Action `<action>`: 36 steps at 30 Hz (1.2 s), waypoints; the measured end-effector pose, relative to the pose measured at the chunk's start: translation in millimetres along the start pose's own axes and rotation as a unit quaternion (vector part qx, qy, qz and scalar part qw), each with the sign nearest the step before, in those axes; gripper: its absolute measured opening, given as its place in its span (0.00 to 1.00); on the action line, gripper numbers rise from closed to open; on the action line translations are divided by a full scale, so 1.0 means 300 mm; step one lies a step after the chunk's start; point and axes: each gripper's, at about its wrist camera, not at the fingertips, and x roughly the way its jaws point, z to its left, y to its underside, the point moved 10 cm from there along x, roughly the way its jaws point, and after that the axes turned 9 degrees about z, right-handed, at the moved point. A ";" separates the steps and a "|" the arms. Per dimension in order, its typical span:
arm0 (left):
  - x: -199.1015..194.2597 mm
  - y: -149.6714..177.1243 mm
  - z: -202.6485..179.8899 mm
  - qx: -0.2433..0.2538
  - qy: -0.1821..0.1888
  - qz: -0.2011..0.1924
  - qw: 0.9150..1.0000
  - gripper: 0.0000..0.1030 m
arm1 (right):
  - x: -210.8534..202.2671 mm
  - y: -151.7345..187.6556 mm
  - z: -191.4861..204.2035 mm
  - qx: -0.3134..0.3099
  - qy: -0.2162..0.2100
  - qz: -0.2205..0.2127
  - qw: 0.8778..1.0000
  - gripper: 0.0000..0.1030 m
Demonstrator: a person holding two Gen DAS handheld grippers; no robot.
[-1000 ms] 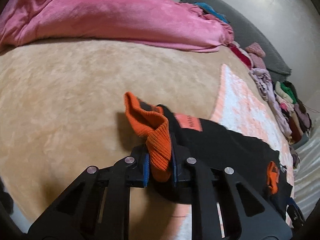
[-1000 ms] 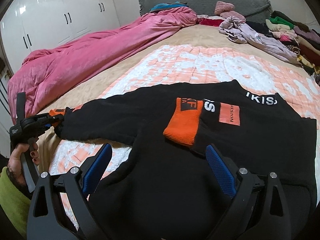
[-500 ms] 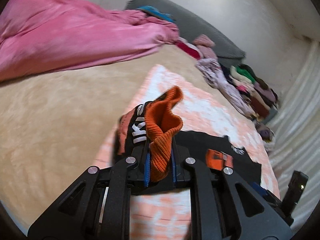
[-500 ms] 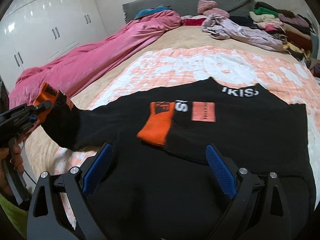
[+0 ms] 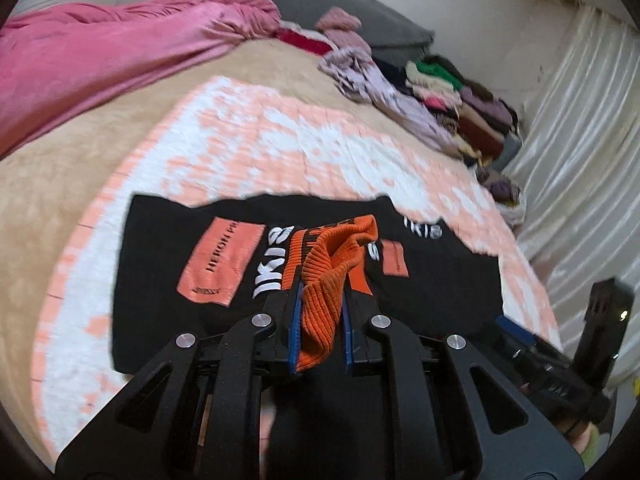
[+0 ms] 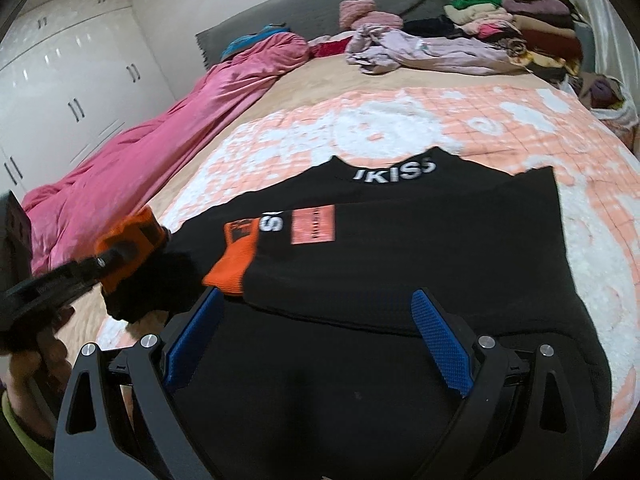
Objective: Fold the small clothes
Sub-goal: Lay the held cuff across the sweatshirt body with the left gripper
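Hiding sleeve end: orange cuff (image 5: 320, 312) between left gripper (image 5: 319, 334)

Left gripper (image 5: 320, 326) clamped, right gripper (image 6: 316, 338) agape

Black sweater (image 6: 420, 264): white block lettering at the collar (image 6: 394, 173) reads "IKISS", first letter partly cut off in the right wrist view. On the folded sleeve, white letters "IKIS" (image 5: 276, 264) run sideways in the left wrist view. Orange patch (image 5: 220, 266) on that sleeve carries dark print, roughly "HERON PR…", remainder blurred. Second orange patch (image 6: 313, 225): print too small to read.
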 end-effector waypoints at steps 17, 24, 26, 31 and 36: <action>0.111 0.203 -0.129 0.072 0.026 0.082 0.994 0.33 | 0.004 0.006 -0.004 0.005 -0.010 0.007 1.000 0.91; 0.024 0.203 -0.036 0.069 -0.021 0.052 0.996 0.42 | 0.066 0.028 0.141 -0.018 -0.062 0.039 0.997 0.91; 0.008 0.196 -0.007 0.063 -0.029 0.047 0.996 0.46 | 0.088 0.038 0.188 -0.021 -0.079 0.053 0.995 0.89; -0.031 0.183 0.066 0.046 -0.037 0.035 0.998 0.47 | 0.158 0.064 0.266 -0.012 -0.113 0.093 0.989 0.77; -0.057 0.181 0.119 0.034 -0.048 0.027 0.998 0.48 | 0.234 0.084 0.311 -0.006 -0.130 0.127 0.983 0.63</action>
